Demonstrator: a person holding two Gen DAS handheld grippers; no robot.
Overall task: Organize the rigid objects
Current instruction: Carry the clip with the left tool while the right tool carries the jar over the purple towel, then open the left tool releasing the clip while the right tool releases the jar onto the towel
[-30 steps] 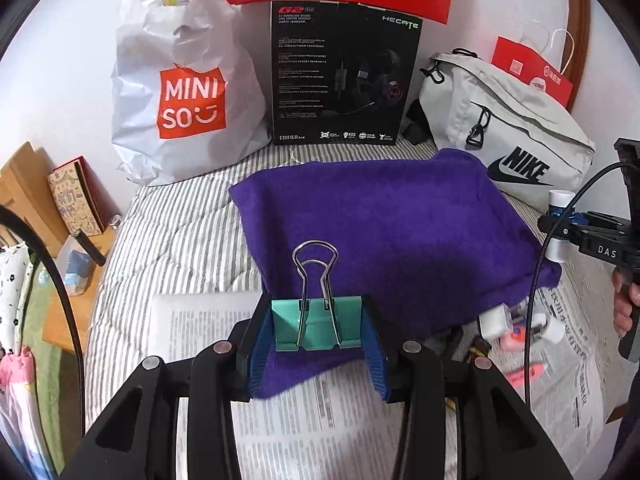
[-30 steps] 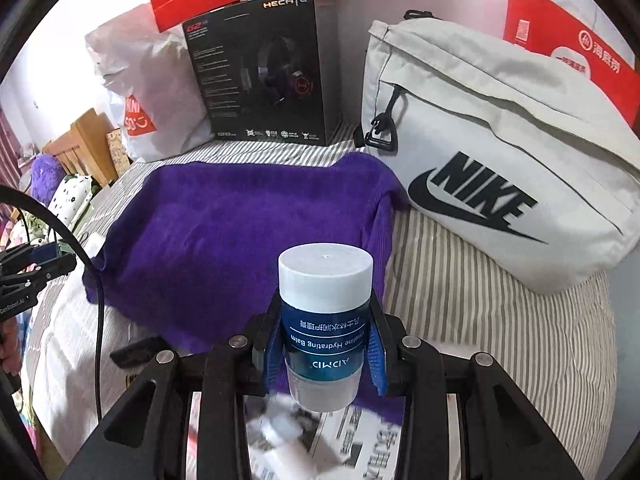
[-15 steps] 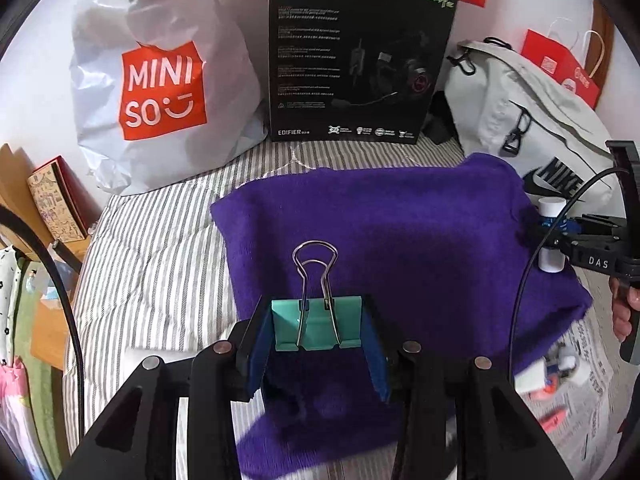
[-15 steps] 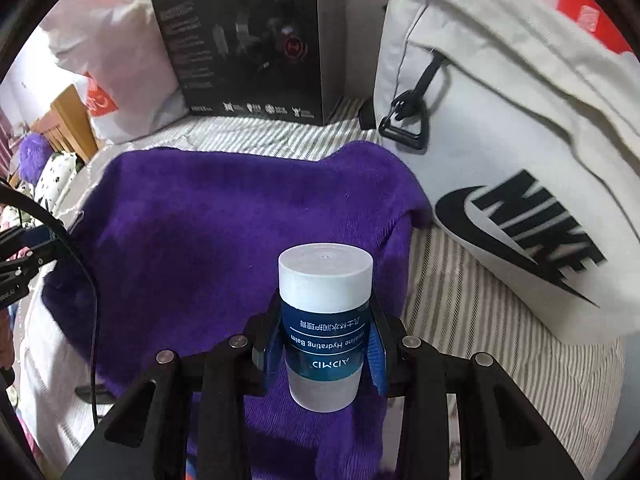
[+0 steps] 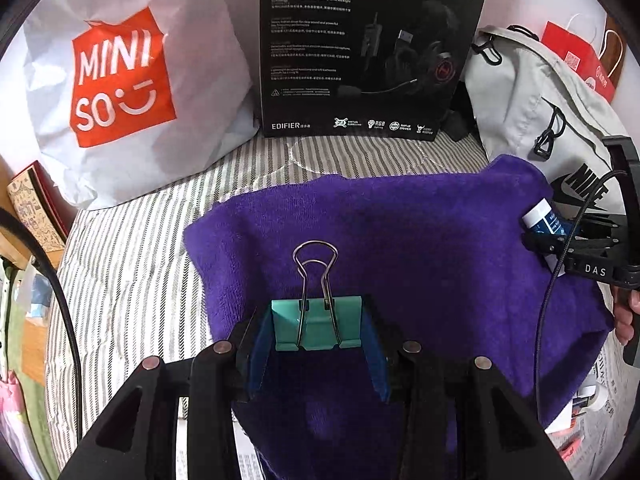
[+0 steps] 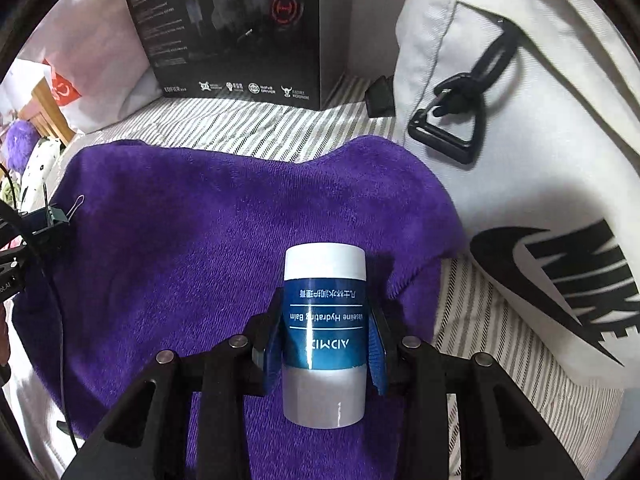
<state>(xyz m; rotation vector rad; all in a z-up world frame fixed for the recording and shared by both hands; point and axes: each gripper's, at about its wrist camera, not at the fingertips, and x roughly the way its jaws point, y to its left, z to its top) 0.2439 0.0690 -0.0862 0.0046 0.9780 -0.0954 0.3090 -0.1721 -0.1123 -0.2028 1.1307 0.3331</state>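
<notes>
My left gripper (image 5: 316,328) is shut on a teal binder clip (image 5: 316,322) with silver wire handles, held over the near left part of a purple towel (image 5: 400,232) spread on the striped bed. My right gripper (image 6: 325,332) is shut on a white and blue balm jar (image 6: 324,320), held upside down over the towel's right part (image 6: 200,248). The right gripper and jar also show at the right edge of the left wrist view (image 5: 544,218). The left gripper with the clip shows at the left edge of the right wrist view (image 6: 52,216).
At the back stand a white Miniso bag (image 5: 120,80), a black headset box (image 5: 368,48) and a grey Nike bag (image 6: 520,140). Newspaper with small items (image 5: 592,404) lies at the towel's near right. A wooden bedside stand (image 5: 24,216) is at the left.
Both grippers have moved forward over the purple towel, toward the bags and box at the back, and lower. Each still holds its object.
</notes>
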